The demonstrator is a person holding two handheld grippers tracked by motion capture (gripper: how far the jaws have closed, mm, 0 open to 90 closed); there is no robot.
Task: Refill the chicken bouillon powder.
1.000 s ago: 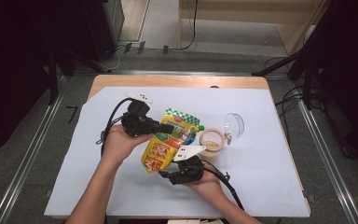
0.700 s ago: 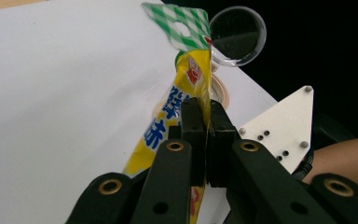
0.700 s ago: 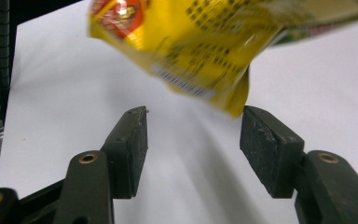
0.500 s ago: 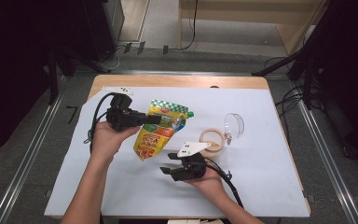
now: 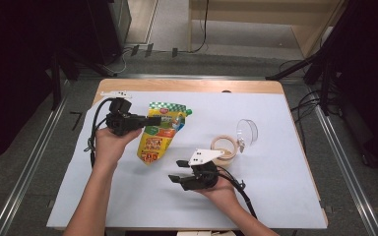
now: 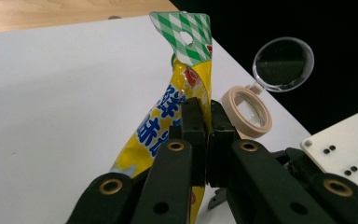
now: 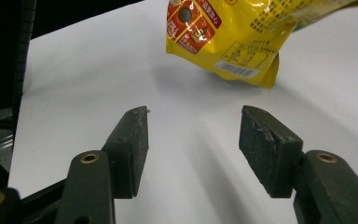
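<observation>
1. Left gripper (image 6: 204, 122) fingers (image 6: 192, 126): clamped tight on the yellow snack bag (image 6: 168, 126), pads pinching a fold of the film near its upper part.
2. High view: left gripper (image 5: 153, 120) points across the table toward the right, held in the left hand (image 5: 109, 145); the bag (image 5: 161, 132) hangs from its tips with the green checked header up and the lower end at or just above the white sheet (image 5: 275, 147), contact not clear.
3. Right gripper (image 7: 193, 149) fingers (image 7: 133, 140): apart, nothing between the pads, only bare sheet (image 7: 74, 84) below them.
4. High view: right gripper (image 5: 178, 169) sits in the right hand (image 5: 221, 189) near the front middle of the table, jaws facing left toward the bag, not touching it.
5. Right gripper view: the bag's lower end (image 7: 233, 42) with barcode and red panels is ahead of the open jaws, well clear of them.
6. Bag location: left of centre on the sheet, between the 2 hands, closer to the left one.
7. Round beige container (image 5: 224, 147) stands just right of the right gripper's grey plate, its clear hinged lid (image 5: 247, 132) flipped open and standing up behind it.
8. Left gripper view: same container (image 6: 247, 112) and lid (image 6: 283, 64) lie beyond the bag; the right gripper's plate (image 6: 342, 147) is at the right edge.
</observation>
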